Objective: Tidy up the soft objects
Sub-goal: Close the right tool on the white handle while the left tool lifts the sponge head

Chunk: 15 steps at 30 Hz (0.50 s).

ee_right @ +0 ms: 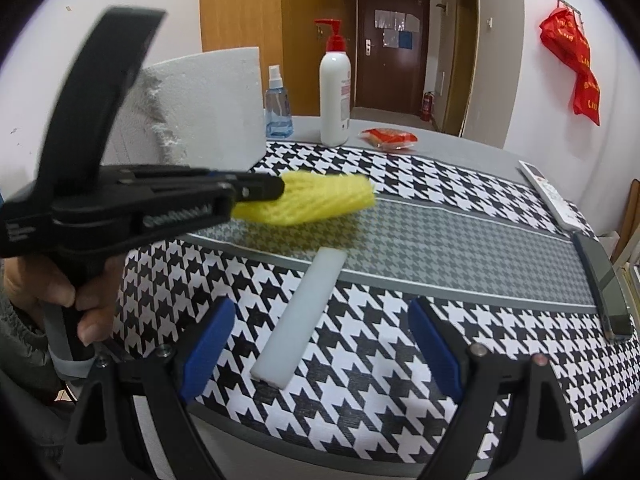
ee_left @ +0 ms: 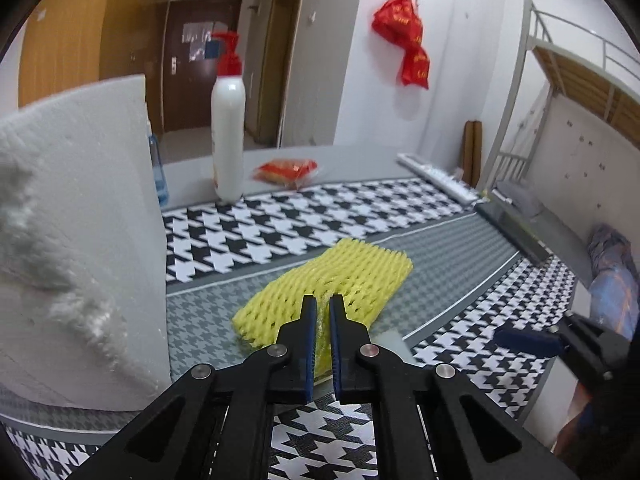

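Observation:
My left gripper is shut on a yellow foam net sleeve and holds it just above the table's grey band; it also shows in the right wrist view, pinched by the left gripper. A white foam strip lies flat on the houndstooth cloth, straight ahead of my right gripper, which is open and empty, with its blue pads either side of the strip's near end. A big white foam block stands at the left, close beside the left gripper; it also shows in the right wrist view.
A white pump bottle, a blue spray bottle and a red packet stand at the table's far side. A white remote and a dark phone lie along the right edge.

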{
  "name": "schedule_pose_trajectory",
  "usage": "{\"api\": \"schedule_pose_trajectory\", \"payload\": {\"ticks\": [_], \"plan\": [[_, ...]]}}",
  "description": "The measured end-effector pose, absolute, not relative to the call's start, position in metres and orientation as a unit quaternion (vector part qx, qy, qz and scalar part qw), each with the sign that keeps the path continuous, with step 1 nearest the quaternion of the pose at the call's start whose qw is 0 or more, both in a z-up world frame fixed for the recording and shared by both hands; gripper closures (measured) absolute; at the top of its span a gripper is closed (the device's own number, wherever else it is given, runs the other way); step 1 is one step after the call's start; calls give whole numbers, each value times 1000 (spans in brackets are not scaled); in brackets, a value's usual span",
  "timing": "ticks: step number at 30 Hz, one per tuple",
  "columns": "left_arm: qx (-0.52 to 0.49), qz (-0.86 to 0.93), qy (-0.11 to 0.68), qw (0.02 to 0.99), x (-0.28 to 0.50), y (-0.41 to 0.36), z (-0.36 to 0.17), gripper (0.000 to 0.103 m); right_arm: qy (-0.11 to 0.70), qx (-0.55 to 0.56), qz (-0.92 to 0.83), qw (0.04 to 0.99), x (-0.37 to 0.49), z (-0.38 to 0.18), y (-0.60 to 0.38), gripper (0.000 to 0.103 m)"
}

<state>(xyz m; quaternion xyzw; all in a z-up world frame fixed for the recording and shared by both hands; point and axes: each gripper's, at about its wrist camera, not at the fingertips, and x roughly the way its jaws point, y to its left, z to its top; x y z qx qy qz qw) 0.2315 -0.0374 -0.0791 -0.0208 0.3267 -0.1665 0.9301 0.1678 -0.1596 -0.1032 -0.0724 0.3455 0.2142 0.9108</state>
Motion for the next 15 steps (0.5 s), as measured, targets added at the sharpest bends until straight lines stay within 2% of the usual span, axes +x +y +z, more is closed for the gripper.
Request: {"api": "schedule_pose_trajectory", "payload": {"ticks": [11,15], "plan": [[-37,-163,302,938,224,-29,-72,96,381,-90,186,901,181,-119,-144,12],[-41,-165,295,940,221,-27,-69,96,391,-94,183,897,185,-122,-139,25]]}}
